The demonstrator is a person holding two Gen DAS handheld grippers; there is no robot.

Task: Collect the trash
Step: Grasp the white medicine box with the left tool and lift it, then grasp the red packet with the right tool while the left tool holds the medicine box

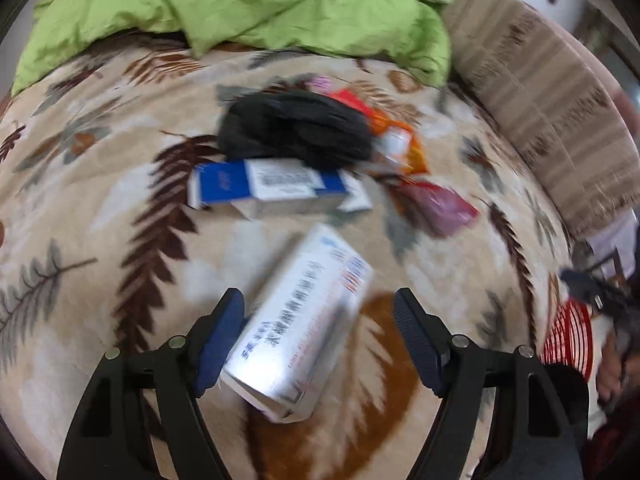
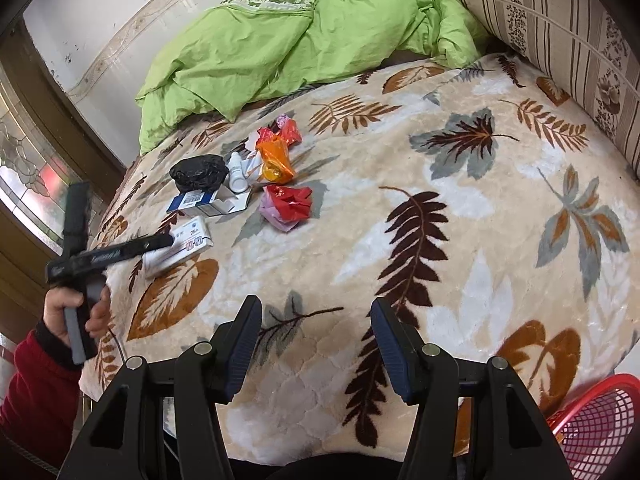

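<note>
Up close, the left wrist view is smeared by motion. The left gripper [image 1: 320, 328] stands released over a bed covered by a leaf-patterned blanket [image 1: 100, 208]. A white medicine box [image 1: 298, 328] lies slantwise between its fingers; the left pad looks to be at the box's side, though blur hides whether they touch, and the right pad stands clear of it. Beyond it lies a blue and white carton [image 1: 272, 188], with a crumpled black plastic bag [image 1: 296, 128] resting against its far side. Orange and red wrappers [image 1: 396, 140] sit to the right of the bag, and a pinkish-red wrapper [image 1: 440, 208] lies nearer. A green quilt [image 1: 240, 4] is bunched along the far edge of the bed, a striped pillow [image 1: 540, 92] at the right edge. A red mesh basket [image 1: 568, 336] shows past the right edge.

Over in the right wrist view, the right gripper [image 2: 316, 344] hangs partly open above the near edge of the bed, nothing between its fingers. All the trash lies toward the far left part of the bed: the white medicine box [image 2: 192, 240] nearest the left edge, then the carton [image 2: 204, 200], the black bag [image 2: 198, 174], a small white bottle [image 2: 237, 174], an orange wrapper [image 2: 274, 162] and a red and pink wrapper [image 2: 288, 204]. A hand [image 2: 60, 312] in a red sleeve [image 2: 36, 392] holds the left gripper's handle, its fingers reaching to the box. The red basket [image 2: 600, 424] sits off the near right corner.
</note>
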